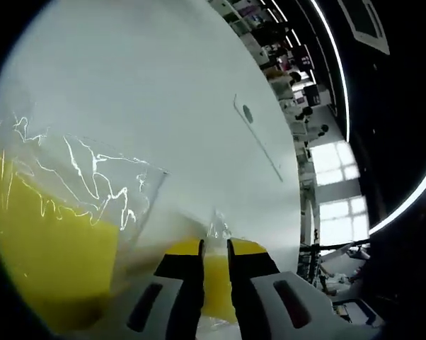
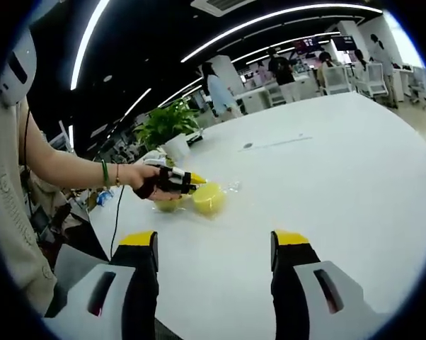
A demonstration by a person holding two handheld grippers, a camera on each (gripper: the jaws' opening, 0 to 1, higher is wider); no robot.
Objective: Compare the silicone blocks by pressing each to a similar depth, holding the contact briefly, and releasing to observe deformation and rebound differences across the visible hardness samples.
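Pinching a yellow silicone block [image 1: 216,283] (film-wrapped) between nearly closed jaws, the left gripper [image 1: 214,280] works on the white table [image 2: 326,163]; the right gripper [image 2: 214,244], wide and empty, sits well back, blocks straight ahead.

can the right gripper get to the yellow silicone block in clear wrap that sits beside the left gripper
Probably yes. The right gripper is open over bare white table, and nothing lies between it and the yellow silicone block in clear wrap. The left gripper, shut on a neighbouring yellow piece, crowds one side.
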